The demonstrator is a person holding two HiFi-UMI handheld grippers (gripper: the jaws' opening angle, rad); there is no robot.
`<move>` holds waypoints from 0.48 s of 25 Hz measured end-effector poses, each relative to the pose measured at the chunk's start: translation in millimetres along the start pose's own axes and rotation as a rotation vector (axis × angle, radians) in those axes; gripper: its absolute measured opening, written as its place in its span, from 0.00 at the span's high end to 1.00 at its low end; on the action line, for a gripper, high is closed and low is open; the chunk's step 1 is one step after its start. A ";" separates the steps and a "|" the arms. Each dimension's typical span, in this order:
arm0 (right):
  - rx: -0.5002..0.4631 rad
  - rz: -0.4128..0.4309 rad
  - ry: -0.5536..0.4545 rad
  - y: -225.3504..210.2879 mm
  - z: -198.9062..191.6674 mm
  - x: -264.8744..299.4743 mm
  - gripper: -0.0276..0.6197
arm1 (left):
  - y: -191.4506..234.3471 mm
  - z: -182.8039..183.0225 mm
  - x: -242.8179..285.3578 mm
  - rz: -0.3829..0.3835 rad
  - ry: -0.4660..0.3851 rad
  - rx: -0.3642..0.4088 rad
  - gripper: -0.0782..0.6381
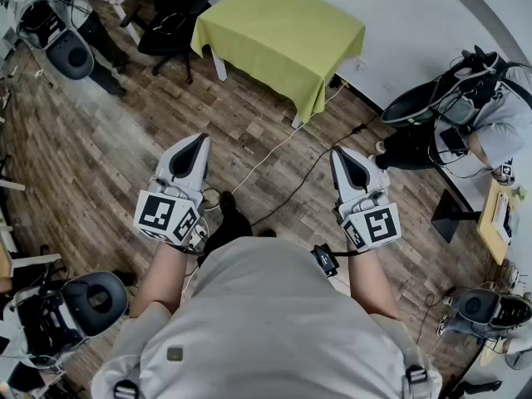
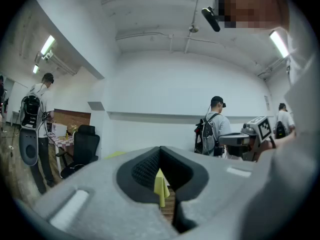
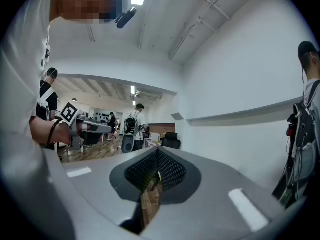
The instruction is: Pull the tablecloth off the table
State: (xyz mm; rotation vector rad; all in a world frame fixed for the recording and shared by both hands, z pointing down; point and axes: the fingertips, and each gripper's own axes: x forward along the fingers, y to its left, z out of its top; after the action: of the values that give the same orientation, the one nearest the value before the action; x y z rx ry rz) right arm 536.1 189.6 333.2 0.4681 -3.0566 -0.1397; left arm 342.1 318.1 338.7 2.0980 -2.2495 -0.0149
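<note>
A yellow-green tablecloth (image 1: 278, 32) covers a small table with white legs at the far side of the room, well ahead of both grippers. My left gripper (image 1: 193, 144) is held at waist height over the wood floor, shut, with nothing in it. My right gripper (image 1: 342, 158) is level with it on the other side, also shut and empty. In the left gripper view a sliver of the tablecloth (image 2: 161, 185) shows through the closed left gripper (image 2: 161, 170). The right gripper view shows only floor past the closed right gripper (image 3: 156, 175).
A black office chair (image 1: 170, 23) stands left of the table. Cables (image 1: 287, 177) run across the floor between me and the table. A person with a backpack (image 1: 465, 110) stands at the right, another person (image 1: 71, 36) at the far left. More gear (image 1: 71, 306) sits at the lower left.
</note>
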 end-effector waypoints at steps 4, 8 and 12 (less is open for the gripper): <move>-0.003 -0.002 0.001 -1.0 -4.5 14.2 0.94 | 12.4 -5.3 7.0 -0.004 0.004 -0.004 0.89; -0.006 0.000 0.007 -0.1 -9.7 36.6 0.94 | 32.5 -10.5 16.3 -0.006 0.007 -0.005 0.89; -0.018 0.005 0.023 4.4 -18.8 68.5 0.94 | 60.5 -17.3 25.4 -0.016 0.003 0.007 0.89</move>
State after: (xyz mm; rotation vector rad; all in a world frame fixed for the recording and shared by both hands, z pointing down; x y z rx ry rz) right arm 470.7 171.6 354.5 0.4580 -3.0313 -0.1609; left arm 281.0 297.7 360.1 2.1181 -2.2345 -0.0041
